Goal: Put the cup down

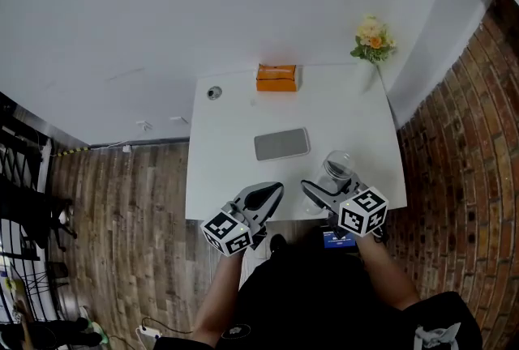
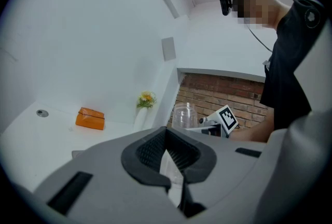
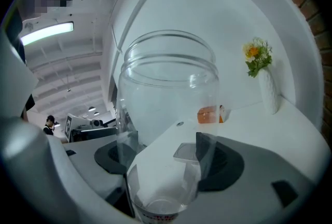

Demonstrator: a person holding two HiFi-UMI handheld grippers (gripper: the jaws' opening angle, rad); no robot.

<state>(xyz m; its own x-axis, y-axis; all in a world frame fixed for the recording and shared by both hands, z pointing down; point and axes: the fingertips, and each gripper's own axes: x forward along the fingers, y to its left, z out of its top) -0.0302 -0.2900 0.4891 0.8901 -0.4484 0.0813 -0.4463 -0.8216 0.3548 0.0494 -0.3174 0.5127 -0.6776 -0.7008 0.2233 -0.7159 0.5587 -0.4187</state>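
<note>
Cup (image 3: 167, 93): clear, red print at base unreadable | pinched by right tool (image 3: 165, 162) at bench (image 1: 231, 150) front edge | left tool (image 1: 274, 190) pressed together, empty | beyond: grey pad (image 1: 281, 143), orange box (image 1: 276, 78), flower vase (image 1: 372, 44)

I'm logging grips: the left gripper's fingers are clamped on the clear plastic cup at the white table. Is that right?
Wrong gripper. It is the right gripper whose fingers are clamped on the clear plastic cup at the white table; the right gripper view shows the cup between them. The left gripper holds nothing.
</note>
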